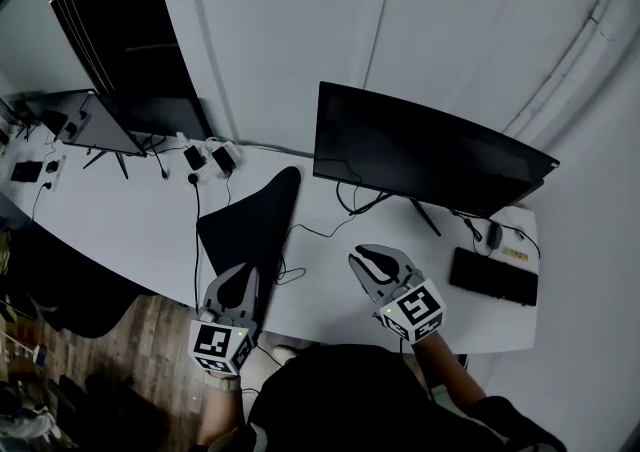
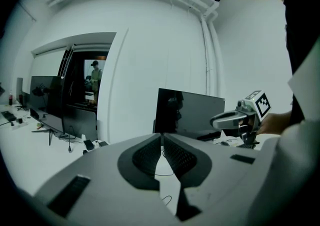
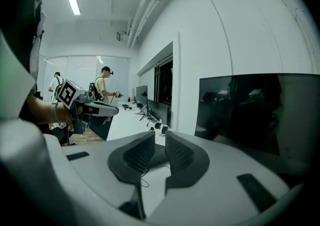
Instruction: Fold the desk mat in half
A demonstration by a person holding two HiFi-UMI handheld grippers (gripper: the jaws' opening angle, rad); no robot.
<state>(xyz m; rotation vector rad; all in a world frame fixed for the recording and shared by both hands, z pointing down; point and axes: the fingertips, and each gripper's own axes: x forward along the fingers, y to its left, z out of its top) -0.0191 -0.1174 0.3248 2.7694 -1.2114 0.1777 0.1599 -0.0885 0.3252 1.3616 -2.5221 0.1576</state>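
Observation:
The black desk mat (image 1: 255, 225) lies on the white desk (image 1: 130, 220) left of the big monitor, doubled over with a curved far end. My left gripper (image 1: 237, 282) hovers over the mat's near end at the desk's front edge, jaws shut and empty. My right gripper (image 1: 366, 262) hangs over bare desk to the right of the mat, jaws nearly together with nothing between them. From the left gripper view, the left gripper (image 2: 161, 136) points at the monitor and the right gripper (image 2: 227, 119) shows beside it. The right gripper view shows the right gripper (image 3: 160, 134) and the left gripper (image 3: 102, 110).
A large dark monitor (image 1: 420, 155) stands at the desk's back. Thin cables (image 1: 320, 230) run from it past the mat. A black keyboard (image 1: 493, 276) and a mouse (image 1: 494, 234) lie at the right end. Chargers (image 1: 210, 157) and another screen (image 1: 100, 125) sit at left. People (image 3: 105, 87) stand far off.

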